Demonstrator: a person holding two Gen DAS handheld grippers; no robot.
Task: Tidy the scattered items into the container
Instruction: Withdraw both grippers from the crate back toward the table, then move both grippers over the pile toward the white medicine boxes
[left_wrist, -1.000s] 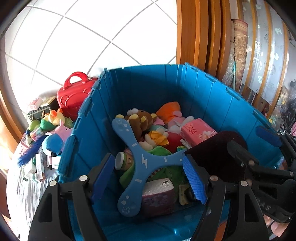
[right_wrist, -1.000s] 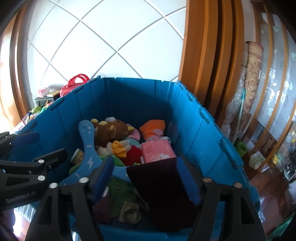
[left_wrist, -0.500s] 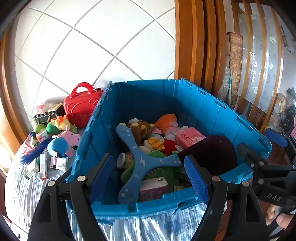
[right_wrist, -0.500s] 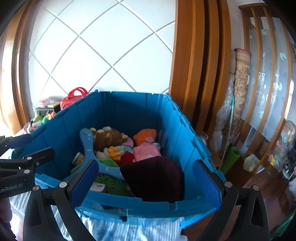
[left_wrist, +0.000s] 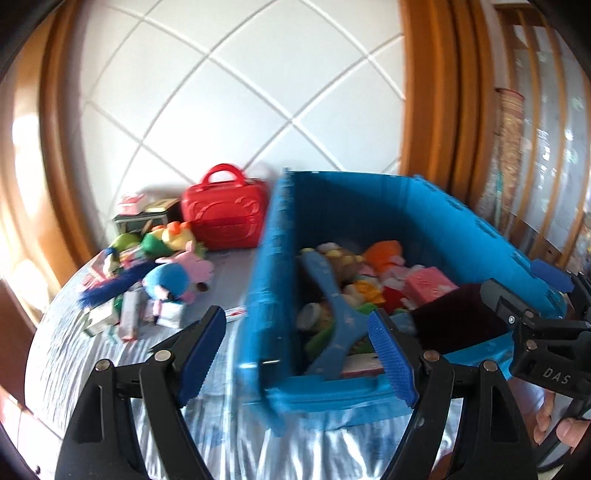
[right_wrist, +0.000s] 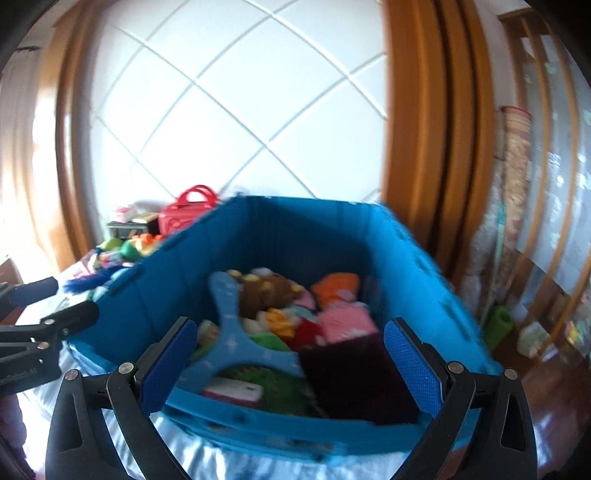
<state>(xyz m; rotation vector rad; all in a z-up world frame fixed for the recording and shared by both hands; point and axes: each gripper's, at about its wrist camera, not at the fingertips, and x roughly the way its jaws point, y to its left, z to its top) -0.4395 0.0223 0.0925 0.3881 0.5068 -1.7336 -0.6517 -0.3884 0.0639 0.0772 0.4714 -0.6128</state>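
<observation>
The blue bin (right_wrist: 369, 258) sits on the sheet-covered bed, already heaped with toys. The dark cloth (right_wrist: 354, 380) lies inside at its near corner. More toys (left_wrist: 173, 273) wait just left of it. Your right gripper (right_wrist: 295, 369) and left gripper (left_wrist: 295, 350) both hang tilted downward, fingers apart and empty.

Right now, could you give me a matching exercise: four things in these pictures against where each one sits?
Things:
1. red case
2. blue boomerang
3. dark cloth
4. blue plush toy

Places:
A. in the bin, near right corner
B. on the bed among loose items
C. against the wall, left of the bin
D. in the bin, propped on the toys

Pairs: 1-C, 2-D, 3-A, 4-B
</observation>
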